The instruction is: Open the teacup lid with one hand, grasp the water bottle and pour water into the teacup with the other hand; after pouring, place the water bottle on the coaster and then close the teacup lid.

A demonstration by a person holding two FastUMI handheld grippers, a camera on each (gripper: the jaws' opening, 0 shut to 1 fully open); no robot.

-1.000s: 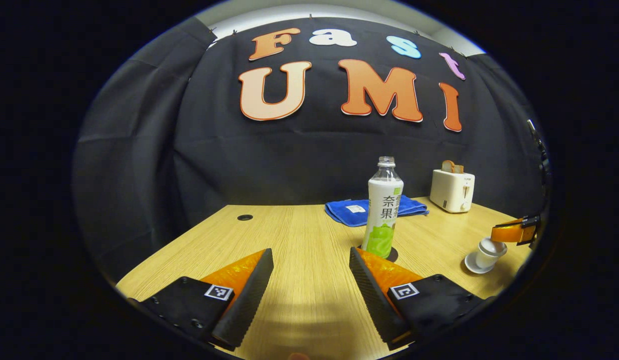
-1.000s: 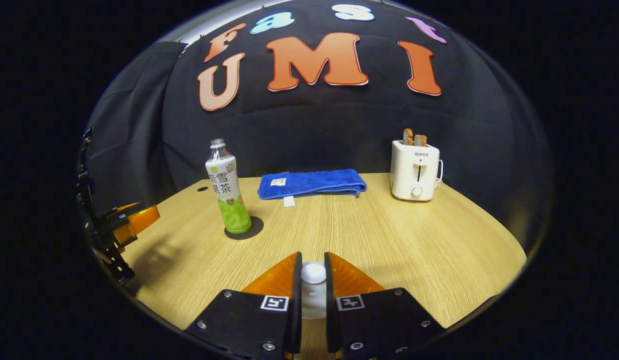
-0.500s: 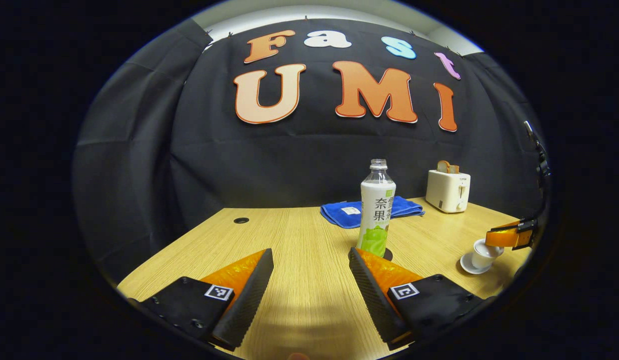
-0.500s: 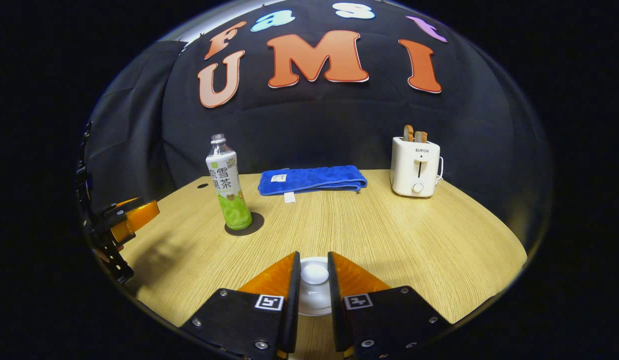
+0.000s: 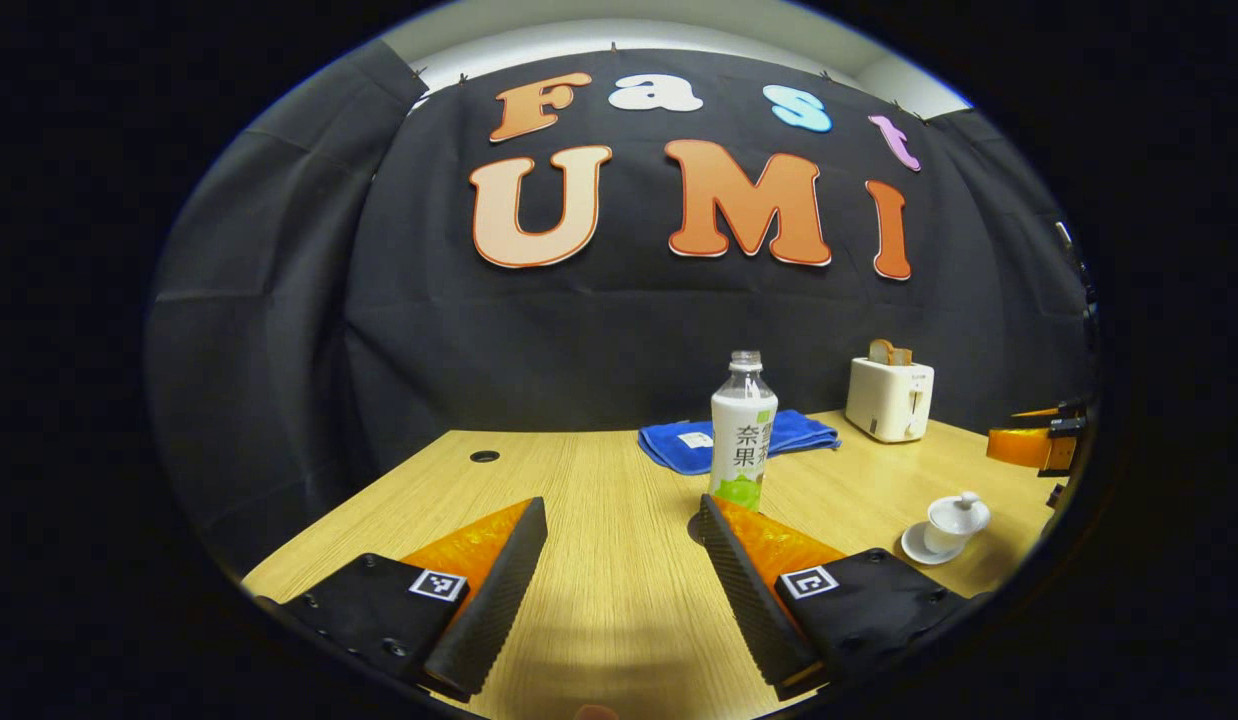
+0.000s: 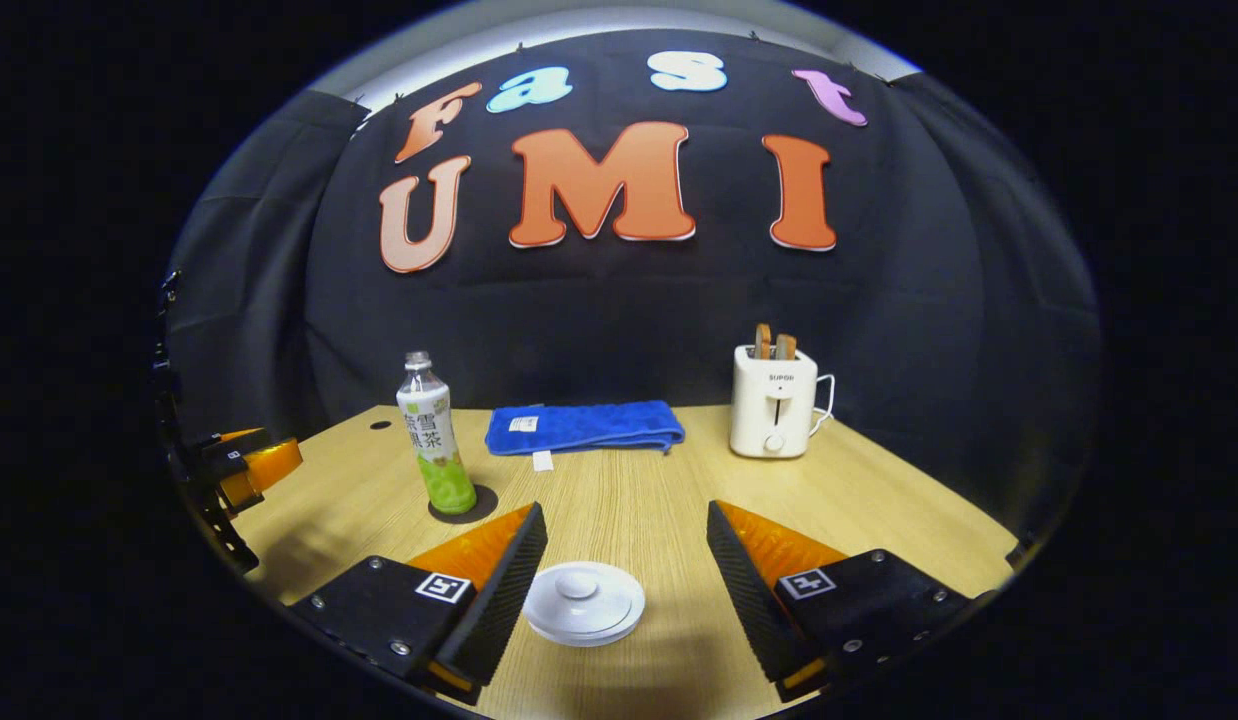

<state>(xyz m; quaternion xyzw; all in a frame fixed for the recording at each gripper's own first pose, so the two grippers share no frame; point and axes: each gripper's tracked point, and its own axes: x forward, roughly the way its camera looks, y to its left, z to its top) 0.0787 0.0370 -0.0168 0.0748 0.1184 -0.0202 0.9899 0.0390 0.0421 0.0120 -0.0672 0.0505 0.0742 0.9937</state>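
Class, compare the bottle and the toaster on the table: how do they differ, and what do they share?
The bottle is tall, slim and round; the toaster is squat and boxy. The bottle stands on a dark coaster, the toaster on the bare table. Both are upright and largely white.

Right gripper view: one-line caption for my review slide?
Right gripper open above the lidded teacup; water bottle upright on its coaster.
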